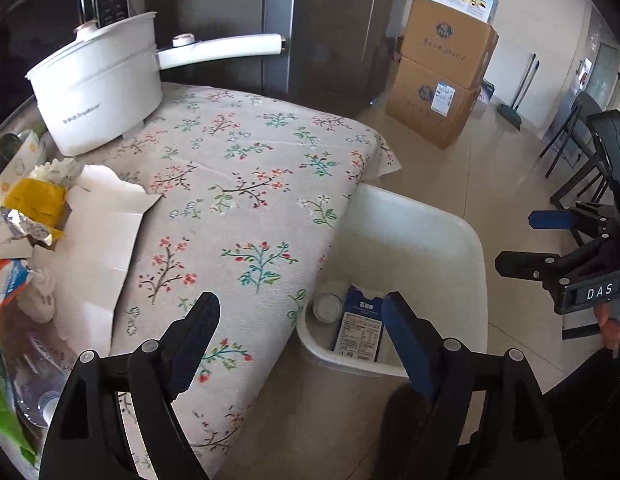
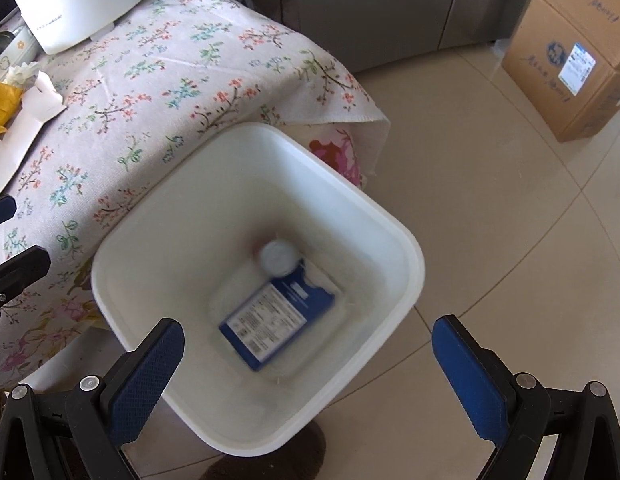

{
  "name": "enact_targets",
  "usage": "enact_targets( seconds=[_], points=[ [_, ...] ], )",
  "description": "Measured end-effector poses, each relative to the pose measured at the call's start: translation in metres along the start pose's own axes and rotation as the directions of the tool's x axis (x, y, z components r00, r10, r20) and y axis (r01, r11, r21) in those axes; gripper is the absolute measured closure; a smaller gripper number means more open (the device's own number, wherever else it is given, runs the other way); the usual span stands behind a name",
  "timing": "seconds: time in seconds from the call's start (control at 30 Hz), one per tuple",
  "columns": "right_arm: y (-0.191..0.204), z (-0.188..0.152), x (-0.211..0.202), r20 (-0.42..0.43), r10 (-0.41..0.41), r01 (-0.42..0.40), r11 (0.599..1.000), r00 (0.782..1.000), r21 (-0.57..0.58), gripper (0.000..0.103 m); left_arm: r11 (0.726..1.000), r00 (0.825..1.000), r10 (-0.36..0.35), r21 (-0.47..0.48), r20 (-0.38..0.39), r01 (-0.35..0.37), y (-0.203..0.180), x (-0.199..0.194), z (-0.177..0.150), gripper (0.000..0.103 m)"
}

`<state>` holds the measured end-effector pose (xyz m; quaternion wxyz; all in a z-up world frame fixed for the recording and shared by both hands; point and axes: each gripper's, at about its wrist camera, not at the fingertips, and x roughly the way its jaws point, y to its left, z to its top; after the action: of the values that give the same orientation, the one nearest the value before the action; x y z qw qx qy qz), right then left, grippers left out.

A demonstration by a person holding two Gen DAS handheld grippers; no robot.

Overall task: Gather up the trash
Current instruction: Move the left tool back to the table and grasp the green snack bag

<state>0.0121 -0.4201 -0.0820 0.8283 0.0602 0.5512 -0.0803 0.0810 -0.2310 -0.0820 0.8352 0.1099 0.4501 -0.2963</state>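
Blue carton (image 2: 277, 322) in white bin (image 2: 394, 224), L/R jaws both wide, empty.

Bright daylight; fisheye bending and dark vignette at edges; the blue carton (image 2: 277, 322) between the right jaws is motion-blurred.

Floor (image 2: 490, 200): you stand on pale glossy tiles catching daylight.
Fridge (image 1: 330, 28): tall, grey, behind your surface (image 1: 249, 184) with its flowered cloth.
Boxes (image 1: 442, 72): two stacked cardboard ones by the cream wall (image 1: 542, 28).
Chair (image 1: 570, 140): dark, far right.
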Motion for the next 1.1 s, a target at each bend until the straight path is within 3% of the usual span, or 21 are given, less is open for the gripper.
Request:
enact_targets(
  seconds=[0.3, 0.67, 0.8, 1.1],
  points=[
    [0.029, 0.017, -0.019, 0.067, 0.039, -0.038, 0.999, 0.997, -0.015, 0.001, 0.994, 0.995, 0.1, -0.04, 0.03, -0.098, 0.053, -0.048, -0.016, 0.016],
    [0.087, 0.039, -0.031, 0.122, 0.086, -0.076, 0.993, 0.989, -0.087, 0.001, 0.967, 0.97, 0.24, -0.093, 0.031, -0.236, 0.135, -0.101, -0.046, 0.016],
    [0.108, 0.045, -0.032, 0.138, 0.101, -0.087, 0.991, 0.985, -0.103, 0.001, 0.952, 0.958, 0.286, -0.111, 0.01, -0.284, 0.165, -0.107, -0.063, 0.016],
    [0.155, 0.056, -0.024, 0.127, 0.134, -0.116, 0.984, 0.983, -0.138, 0.001, 0.943, 0.955, 0.292, -0.148, -0.056, -0.297, 0.204, -0.09, -0.099, 0.016]
  ],
)
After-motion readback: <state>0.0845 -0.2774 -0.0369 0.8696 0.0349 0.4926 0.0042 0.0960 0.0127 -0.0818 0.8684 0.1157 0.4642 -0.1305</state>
